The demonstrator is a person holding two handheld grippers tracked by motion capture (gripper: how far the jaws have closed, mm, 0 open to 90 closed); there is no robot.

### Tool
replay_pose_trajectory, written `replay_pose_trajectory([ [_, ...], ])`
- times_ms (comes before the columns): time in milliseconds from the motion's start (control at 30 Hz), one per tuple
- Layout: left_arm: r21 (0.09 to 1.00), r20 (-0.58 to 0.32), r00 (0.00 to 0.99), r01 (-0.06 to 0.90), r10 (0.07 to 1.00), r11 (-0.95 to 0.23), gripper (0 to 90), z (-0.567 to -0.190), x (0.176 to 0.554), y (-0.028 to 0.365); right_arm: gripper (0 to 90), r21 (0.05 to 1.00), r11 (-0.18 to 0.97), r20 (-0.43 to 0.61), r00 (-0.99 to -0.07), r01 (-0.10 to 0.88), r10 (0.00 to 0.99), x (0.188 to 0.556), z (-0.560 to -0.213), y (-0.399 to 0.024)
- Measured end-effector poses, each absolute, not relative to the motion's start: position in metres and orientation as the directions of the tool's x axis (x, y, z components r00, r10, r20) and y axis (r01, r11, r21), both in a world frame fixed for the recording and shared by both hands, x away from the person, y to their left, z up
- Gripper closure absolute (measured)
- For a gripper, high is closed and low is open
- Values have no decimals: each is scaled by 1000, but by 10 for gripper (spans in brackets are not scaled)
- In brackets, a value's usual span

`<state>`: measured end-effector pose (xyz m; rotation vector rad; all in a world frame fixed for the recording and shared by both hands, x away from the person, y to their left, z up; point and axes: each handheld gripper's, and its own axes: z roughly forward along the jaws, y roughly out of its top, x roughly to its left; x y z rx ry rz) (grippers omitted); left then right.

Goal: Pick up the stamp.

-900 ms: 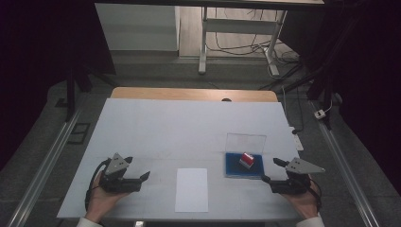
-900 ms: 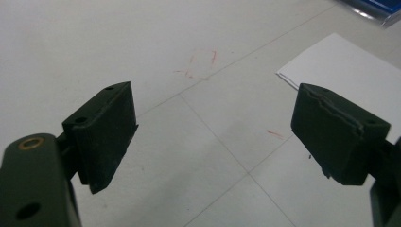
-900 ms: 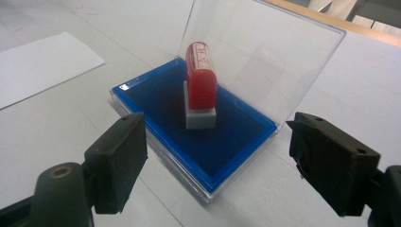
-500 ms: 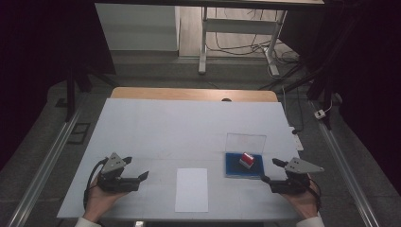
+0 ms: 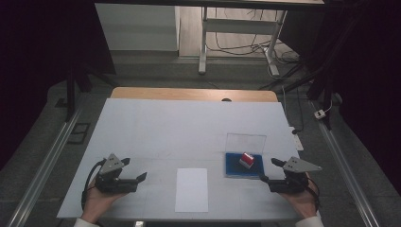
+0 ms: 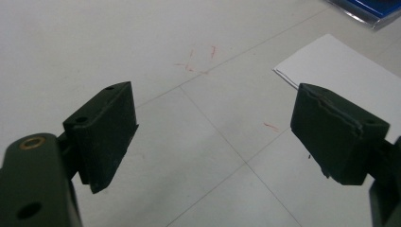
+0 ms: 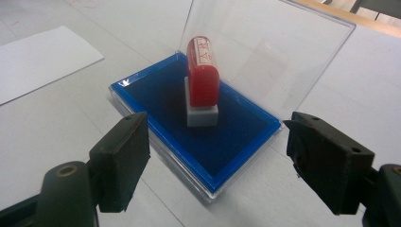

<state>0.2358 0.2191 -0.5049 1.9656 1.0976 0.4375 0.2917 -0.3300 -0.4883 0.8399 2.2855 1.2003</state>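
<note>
One red stamp (image 7: 202, 80) stands on one blue ink pad (image 7: 189, 123); one paper sheet (image 5: 191, 189) lies left; two grippers, left (image 5: 135, 170) and right (image 5: 272, 170), jaws spread, empty.

Bare table (image 5: 179, 132) lies open across the far and left parts. At the near middle a flat paper sheet (image 5: 191, 189) lies. Near right, the ink pad box (image 5: 243, 166) bars the way, its clear lid (image 5: 246, 142) upright on the far side, a red stamp (image 5: 247, 160) standing inside.

A red-topped stamp (image 7: 202, 80) stands upright on the blue ink pad (image 7: 227, 142), whose clear lid (image 7: 279, 52) is raised.
</note>
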Motion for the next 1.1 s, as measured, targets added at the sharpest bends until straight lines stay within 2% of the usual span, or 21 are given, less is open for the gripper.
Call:
replay_pose_trajectory([
  [533, 796, -88, 557, 538, 826, -278, 153, -503, 236, 219, 241, 839, 442, -82, -731, 316, 677, 292, -472, -324],
  [833, 795, -87, 549, 541, 832, -274, 155, -502, 237, 220, 240, 798, 509, -110, -753, 323, 649, 301, -441, -304],
  [1100, 786, -86, 550, 549, 831, -282, 161, -505, 239, 220, 243, 767, 511, -59, -752, 387, 657, 325, -416, -288],
])
